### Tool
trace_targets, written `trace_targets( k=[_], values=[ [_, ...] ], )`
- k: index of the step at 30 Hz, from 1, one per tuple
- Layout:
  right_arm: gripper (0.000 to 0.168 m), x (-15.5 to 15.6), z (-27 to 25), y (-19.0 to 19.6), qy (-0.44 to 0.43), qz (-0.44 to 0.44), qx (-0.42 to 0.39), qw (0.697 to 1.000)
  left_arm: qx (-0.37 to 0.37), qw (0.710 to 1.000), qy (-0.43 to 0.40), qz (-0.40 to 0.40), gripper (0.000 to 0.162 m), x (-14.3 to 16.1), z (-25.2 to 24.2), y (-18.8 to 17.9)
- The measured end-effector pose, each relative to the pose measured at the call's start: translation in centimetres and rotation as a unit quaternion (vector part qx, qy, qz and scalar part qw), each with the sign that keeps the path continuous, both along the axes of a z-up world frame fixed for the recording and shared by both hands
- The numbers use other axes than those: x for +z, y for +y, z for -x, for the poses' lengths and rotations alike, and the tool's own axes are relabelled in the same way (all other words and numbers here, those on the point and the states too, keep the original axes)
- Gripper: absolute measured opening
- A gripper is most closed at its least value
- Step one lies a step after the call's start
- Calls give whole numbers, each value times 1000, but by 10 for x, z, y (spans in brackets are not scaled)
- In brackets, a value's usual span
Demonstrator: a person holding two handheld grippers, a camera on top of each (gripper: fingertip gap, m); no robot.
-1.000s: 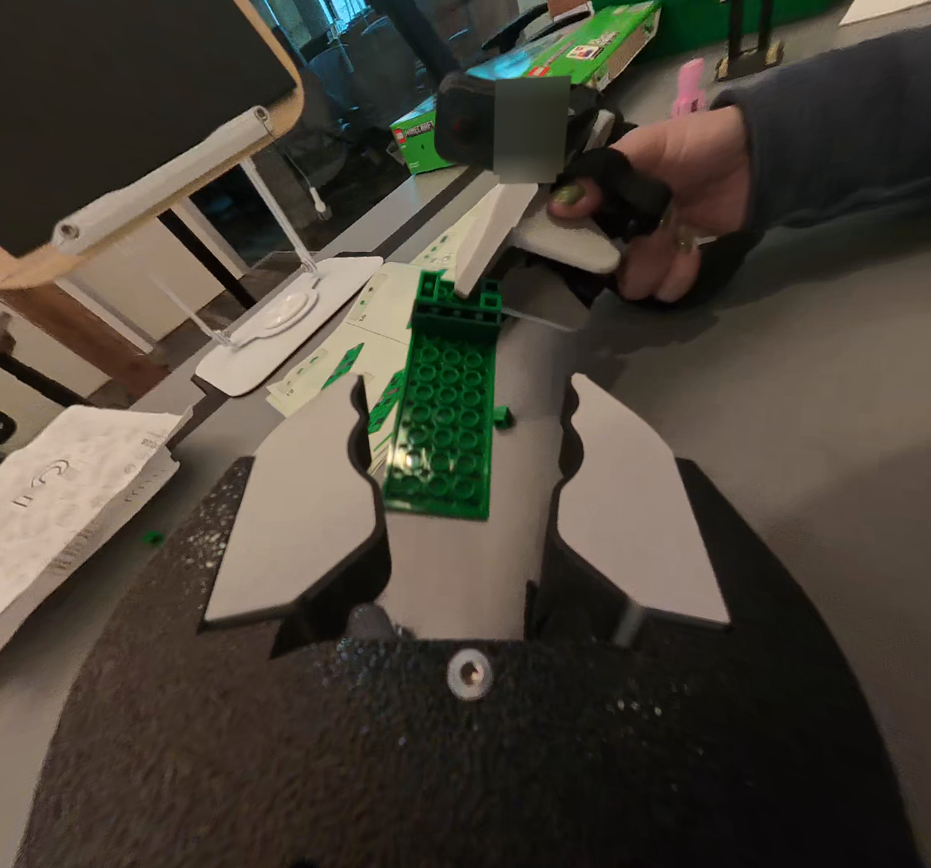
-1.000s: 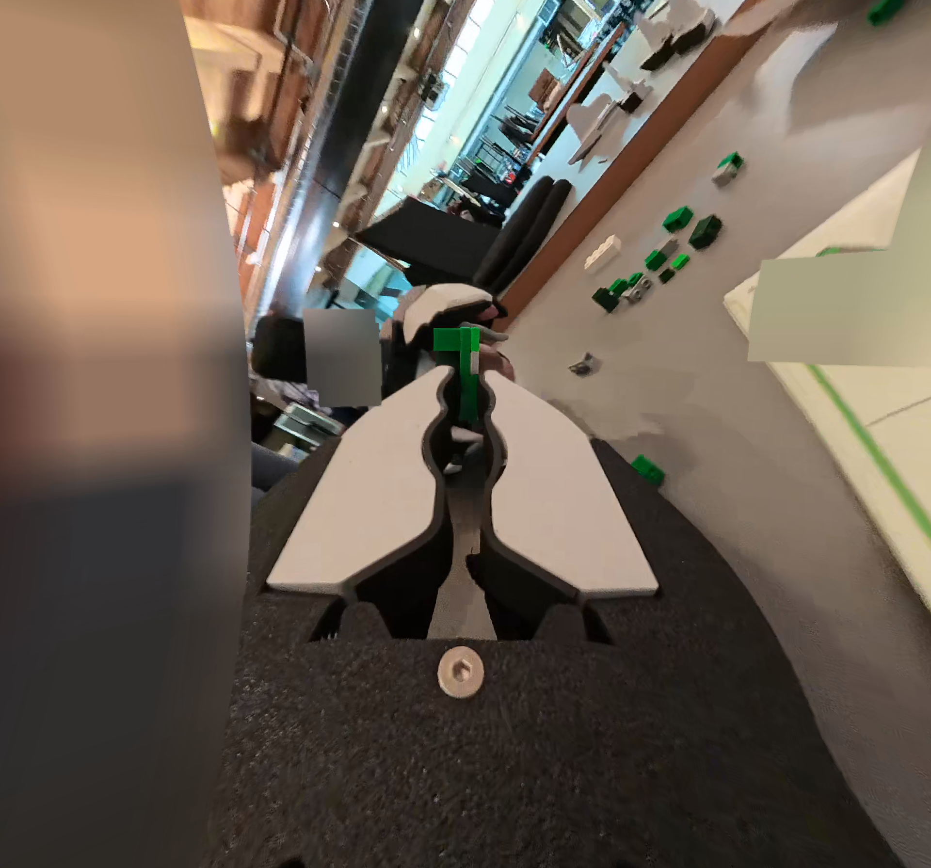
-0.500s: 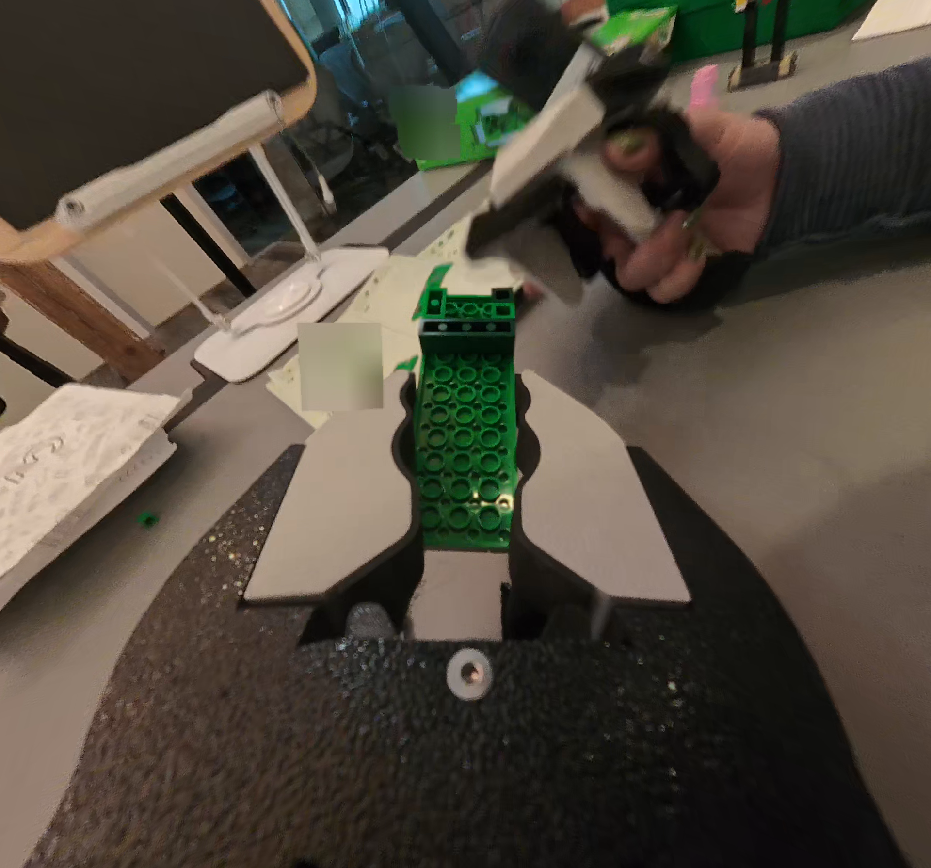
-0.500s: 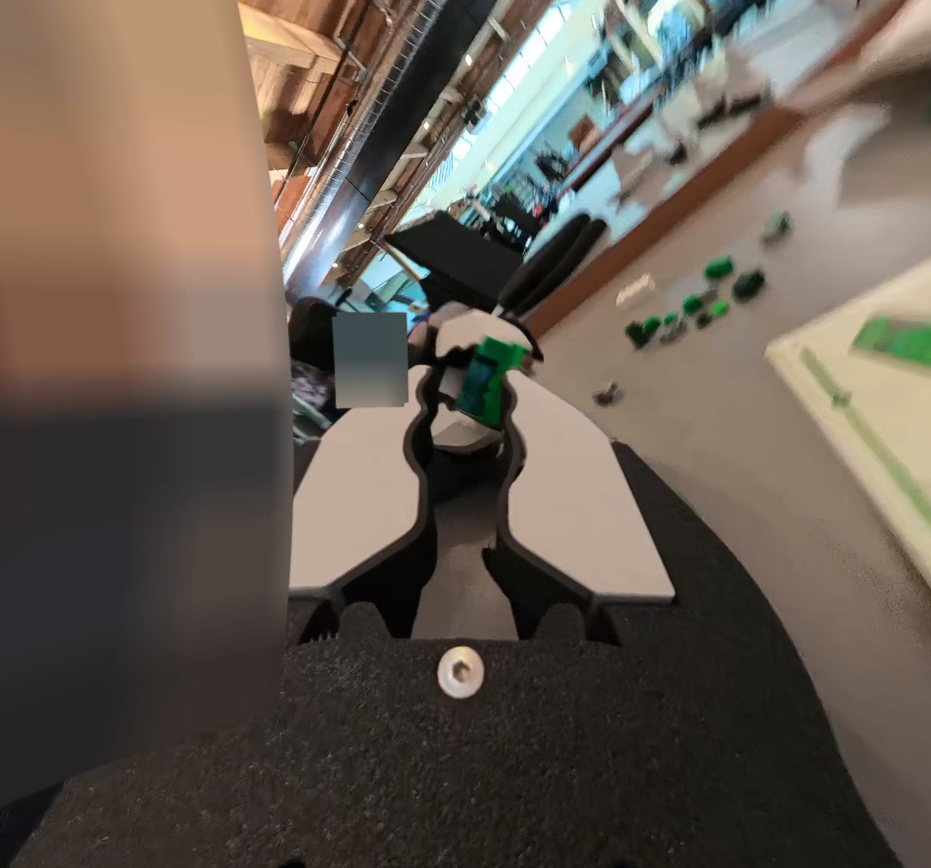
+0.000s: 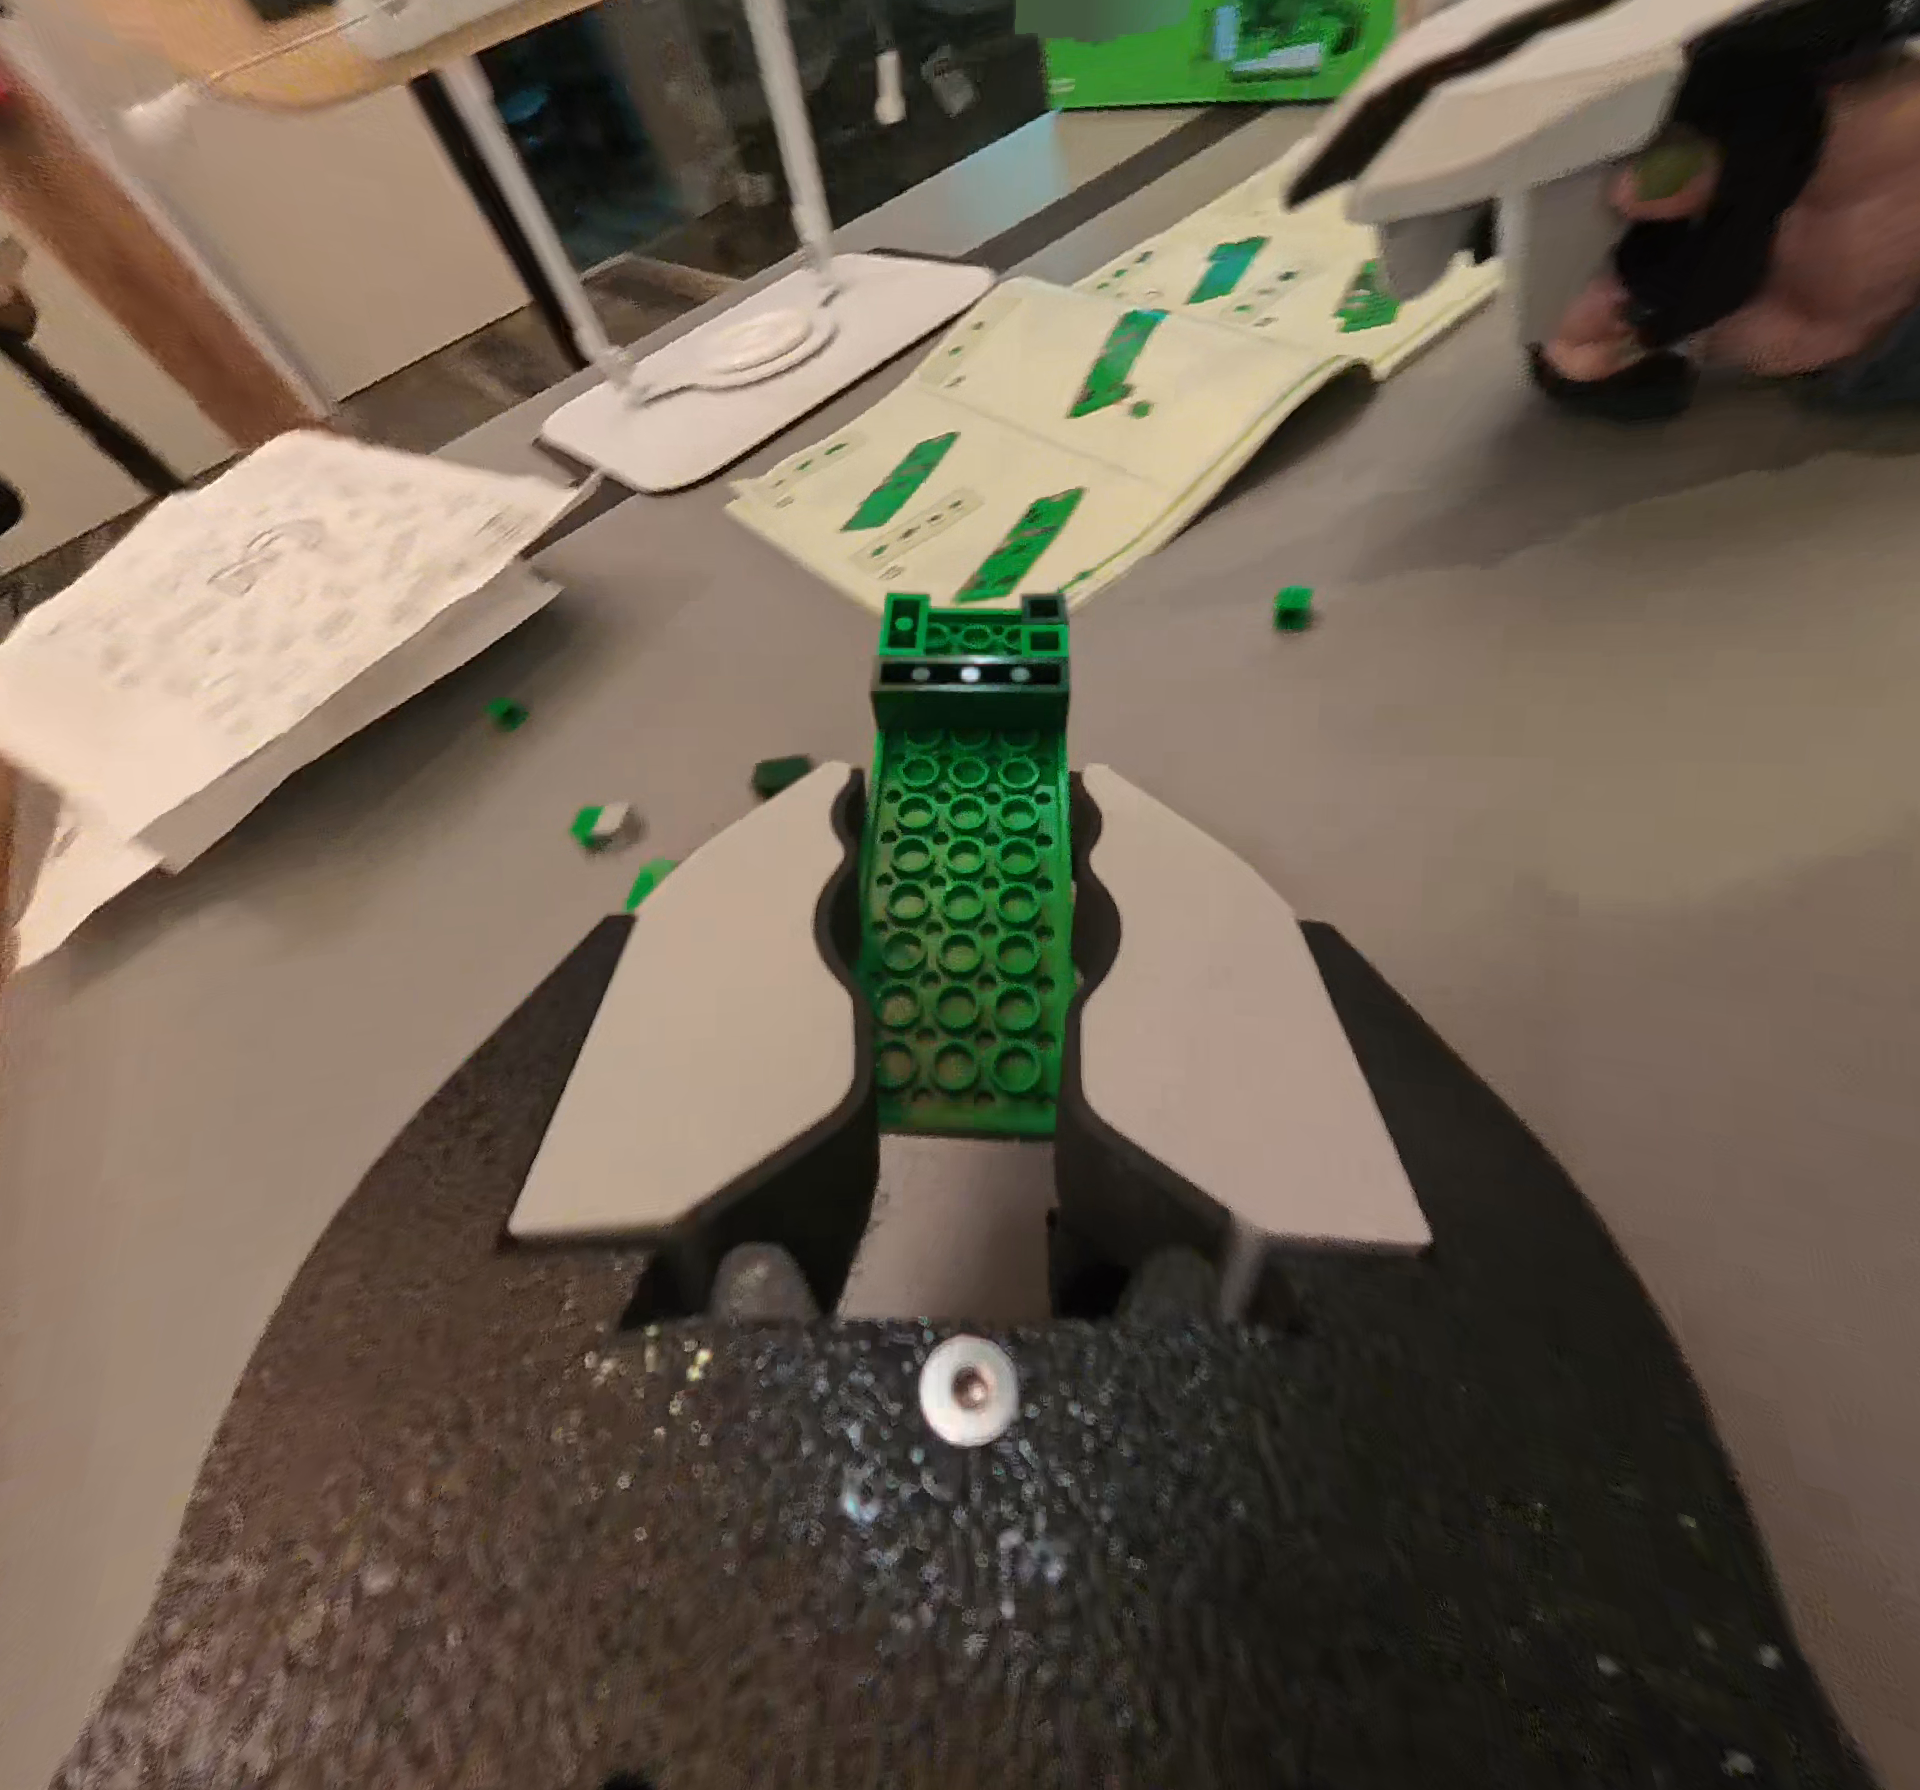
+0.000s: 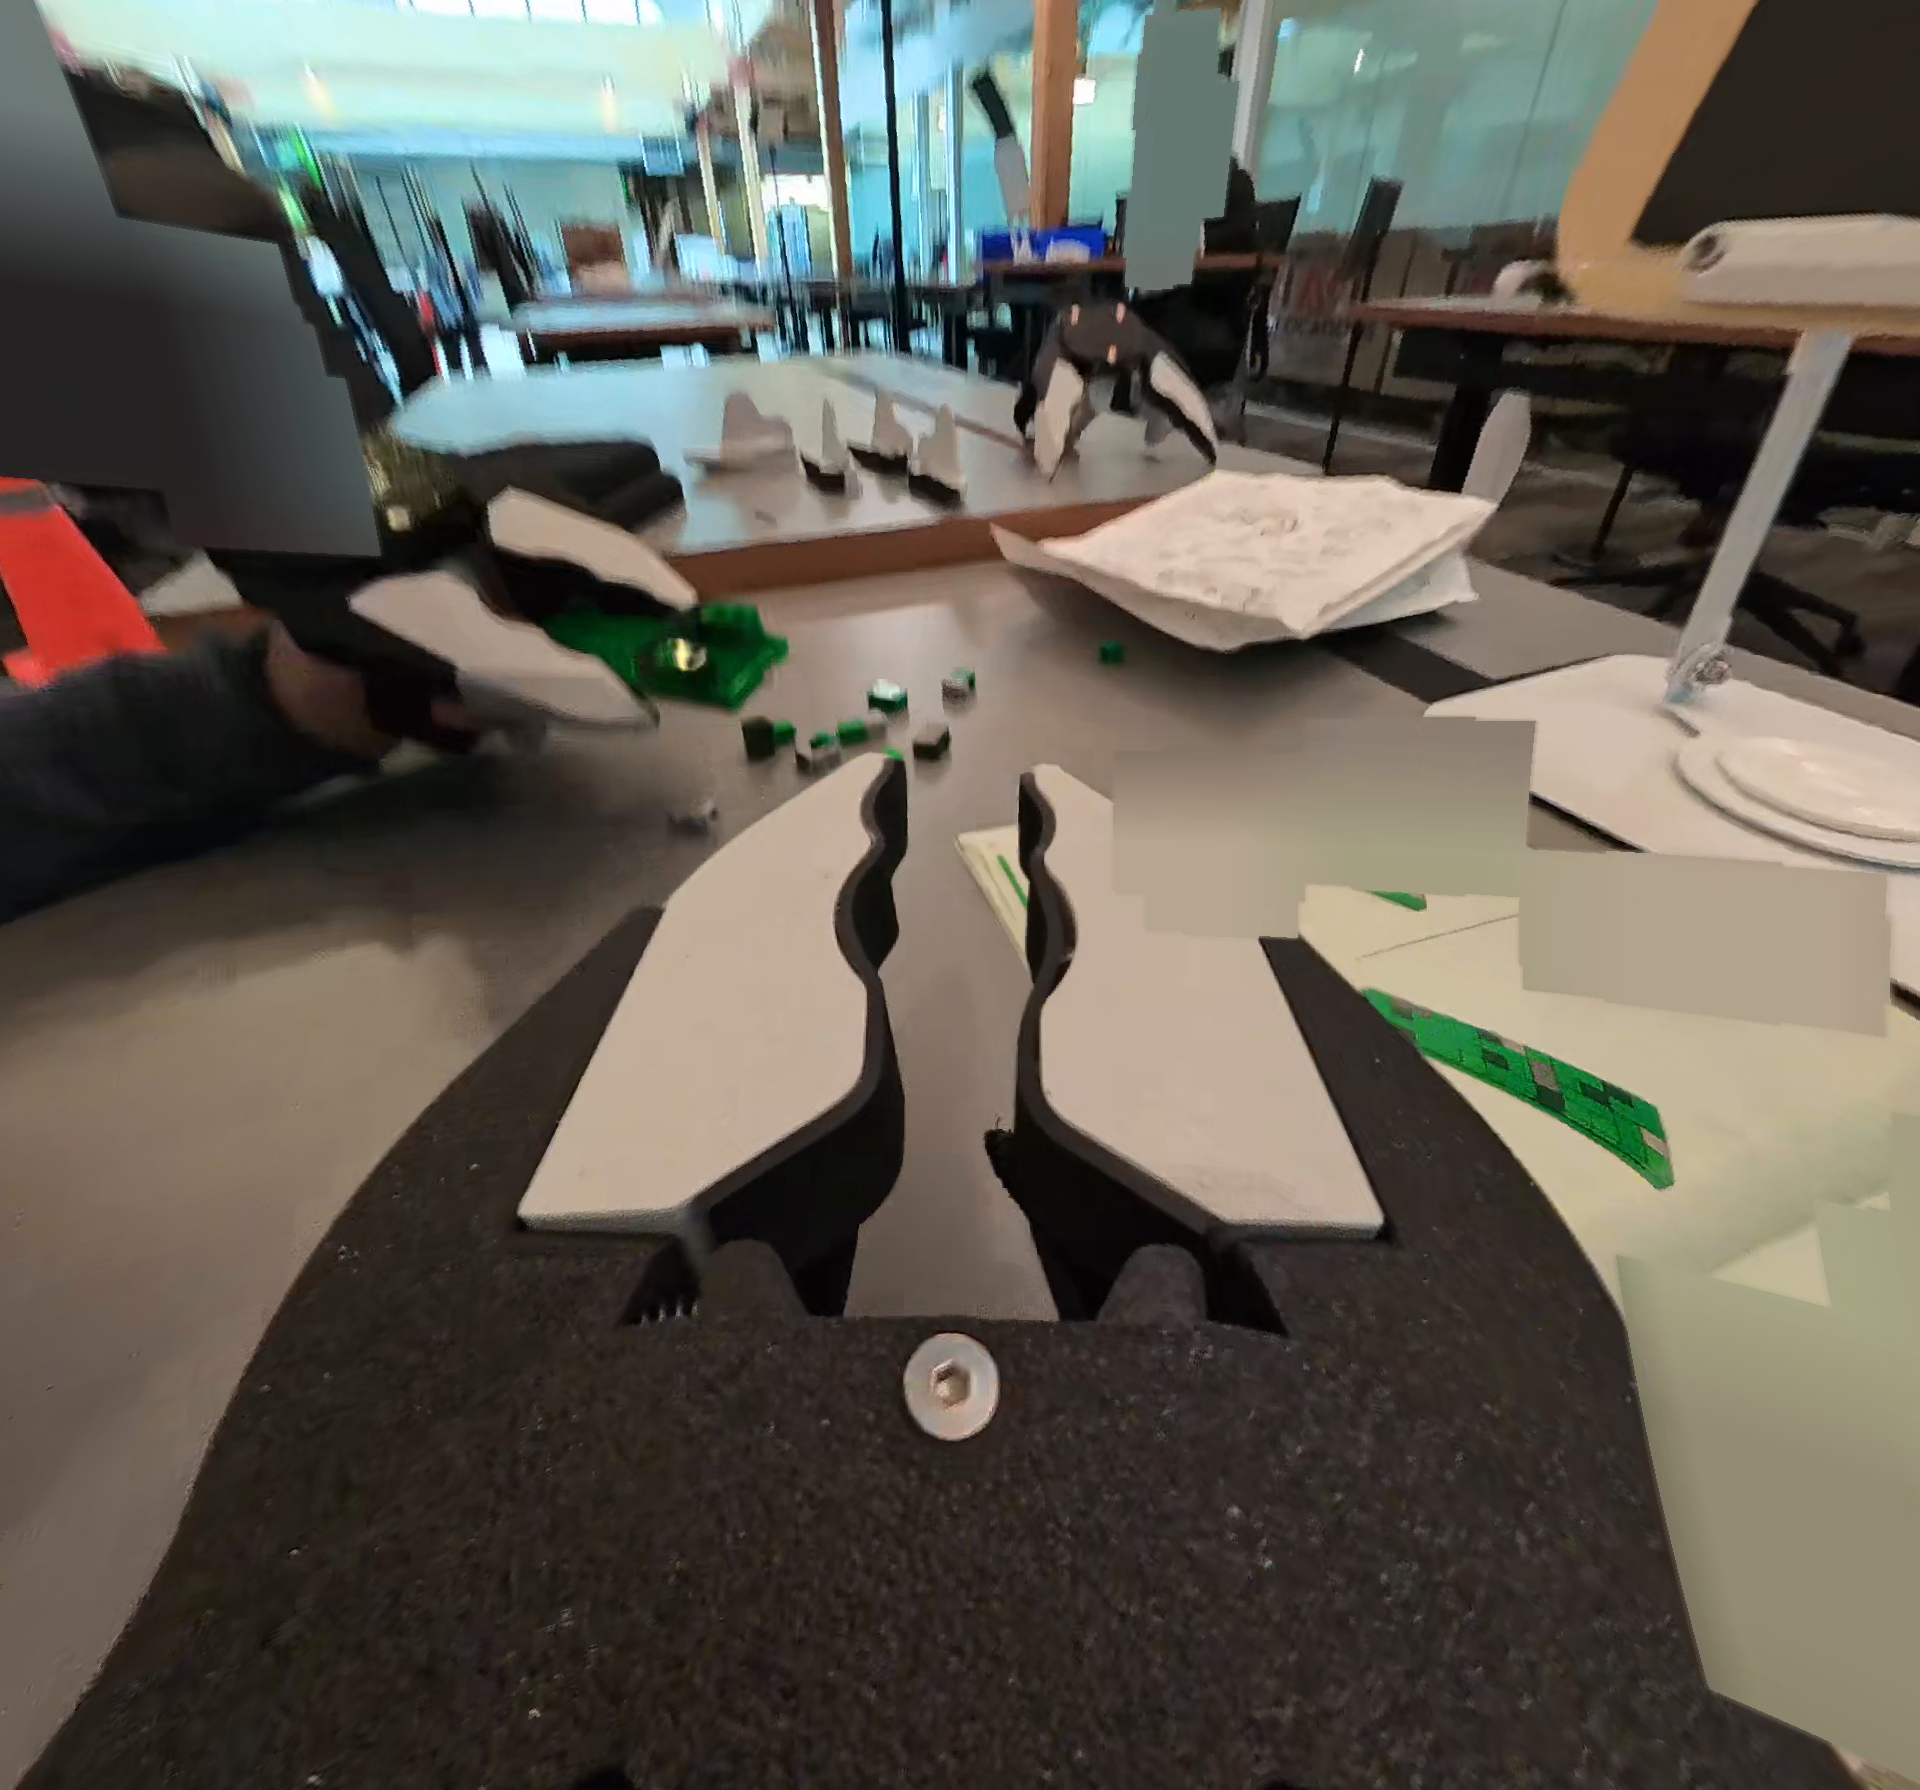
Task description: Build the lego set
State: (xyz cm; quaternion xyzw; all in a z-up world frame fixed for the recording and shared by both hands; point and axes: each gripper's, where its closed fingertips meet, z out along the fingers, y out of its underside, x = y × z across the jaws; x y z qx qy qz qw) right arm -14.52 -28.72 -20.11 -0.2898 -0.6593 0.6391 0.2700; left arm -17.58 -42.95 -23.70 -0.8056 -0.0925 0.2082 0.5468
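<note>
My left gripper point(image 5: 966, 784) is shut on a long green Lego plate point(image 5: 966, 919), gripping its long sides. The plate is underside up, with small bricks at its far end. In the right wrist view the plate point(image 6: 717, 665) shows at the left, held just above the grey table in the left gripper point(image 6: 634, 660). My right gripper point(image 6: 961, 774) is open by a narrow gap and empty, over the table near the booklet edge. It also shows at the upper right of the left wrist view point(image 5: 1340, 151), apart from the plate.
Several small loose green and grey bricks point(image 6: 862, 722) lie on the table between the grippers. An open instruction booklet point(image 5: 1039, 452) lies ahead. A white lamp base point(image 5: 769, 358), a crumpled white paper bag point(image 5: 260, 587) and a green set box point(image 5: 1236, 15) stand farther back. The left gripper's tips are roughly 15 cm from the right gripper's.
My left gripper closed on the green plate and now holds it. My right gripper let go of the plate's far end, opened slightly and swung away to the right.
</note>
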Motion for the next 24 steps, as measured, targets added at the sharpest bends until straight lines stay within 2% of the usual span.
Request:
trace_targets(
  k=[2,4,7,11,14,18,21,24],
  values=[
    [19,-13,2,-7,-22,-56,3,998,25,1000,-8,-10,36,1,10,-14],
    [17,-28,-5,-19,-57,-106,56,991,24,999,-21,-32,36,4,12,-19],
    [17,-45,-20,-30,-106,-146,143,973,-11,998,-44,-49,36,6,3,-13],
    [10,-49,-23,-36,-125,-218,190,949,-60,996,-60,-11,36,-5,-12,-2],
    [6,-59,-25,-39,-168,-323,237,901,-89,994,-65,23,36,-14,-22,6],
    [13,-76,-18,-36,-175,-463,276,823,-113,990,-74,36,36,-17,-31,11],
    [13,-83,-12,-38,-174,-514,301,784,-124,988,-79,35,36,-17,-35,13],
    [6,-90,-9,-39,-194,-532,314,762,-132,987,-82,38,36,-18,-38,13]
  ],
)
